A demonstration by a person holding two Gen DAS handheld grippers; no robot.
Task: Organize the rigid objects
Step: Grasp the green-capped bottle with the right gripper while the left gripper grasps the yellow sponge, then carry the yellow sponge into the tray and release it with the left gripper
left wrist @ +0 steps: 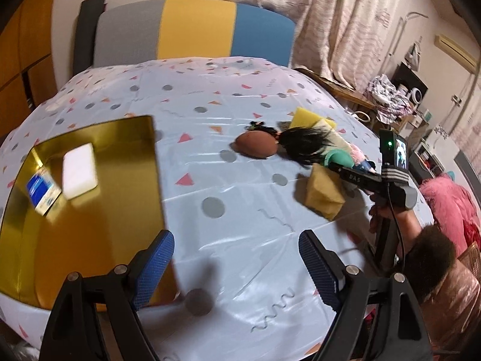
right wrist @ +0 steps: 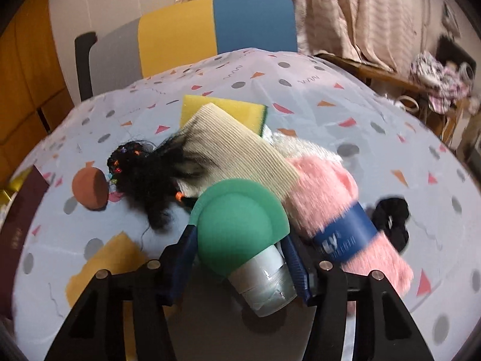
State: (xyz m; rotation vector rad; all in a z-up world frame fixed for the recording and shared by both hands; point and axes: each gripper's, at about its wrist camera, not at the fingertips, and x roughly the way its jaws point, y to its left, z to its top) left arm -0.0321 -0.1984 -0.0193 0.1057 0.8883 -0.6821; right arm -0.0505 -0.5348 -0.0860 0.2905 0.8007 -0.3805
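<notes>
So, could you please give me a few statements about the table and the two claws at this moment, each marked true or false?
1. The right claw has a green-capped object between its fingers. True.
2. The left claw grips a sponge. False: it is open and holds nothing.
3. A white block lies in the gold tray. True.
4. The gold tray holds nothing. False: the white block and a blue-and-white packet lie in it.
5. A ribbed cream cloth lies partly over a yellow sponge. True.
6. The pink fluffy roll has a red band. False: its band is blue.
</notes>
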